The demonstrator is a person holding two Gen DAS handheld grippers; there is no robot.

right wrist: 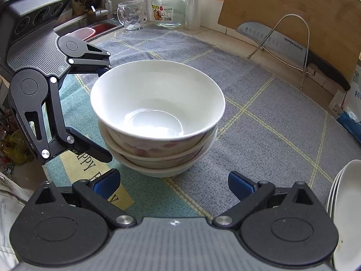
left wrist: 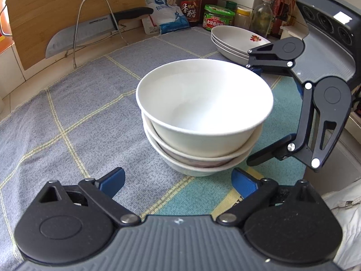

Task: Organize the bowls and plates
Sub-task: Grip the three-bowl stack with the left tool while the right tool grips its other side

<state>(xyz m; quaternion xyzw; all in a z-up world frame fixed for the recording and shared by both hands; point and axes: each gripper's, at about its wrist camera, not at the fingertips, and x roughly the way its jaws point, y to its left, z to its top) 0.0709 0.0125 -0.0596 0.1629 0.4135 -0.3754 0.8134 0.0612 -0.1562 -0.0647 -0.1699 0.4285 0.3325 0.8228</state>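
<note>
A stack of three white bowls [left wrist: 203, 113] [right wrist: 158, 103] stands on the grey checked mat [left wrist: 79, 113] [right wrist: 270, 113]. The lower bowls show faded pink patterns. My left gripper [left wrist: 178, 181] [right wrist: 108, 113] is open, its blue pads just short of the stack on one side. My right gripper [right wrist: 172, 184] [left wrist: 251, 115] comes from the other side, jaws wide open, nothing pressed between the pads. Each gripper's fingers reach around the stack's flank; I cannot tell whether they touch it. A pile of white plates [left wrist: 237, 40] [right wrist: 345, 203] lies behind the right gripper.
A wooden cutting board [left wrist: 67, 11] [right wrist: 293, 6] leans on the wall behind a wire rack holding a knife [left wrist: 79, 38] [right wrist: 282, 43]. Sauce bottles [left wrist: 191, 2], jars and a salt bag [left wrist: 164, 13] line the back. A glass mug [right wrist: 132, 14], glass jar [right wrist: 168, 6] and sink [right wrist: 90, 27] sit opposite.
</note>
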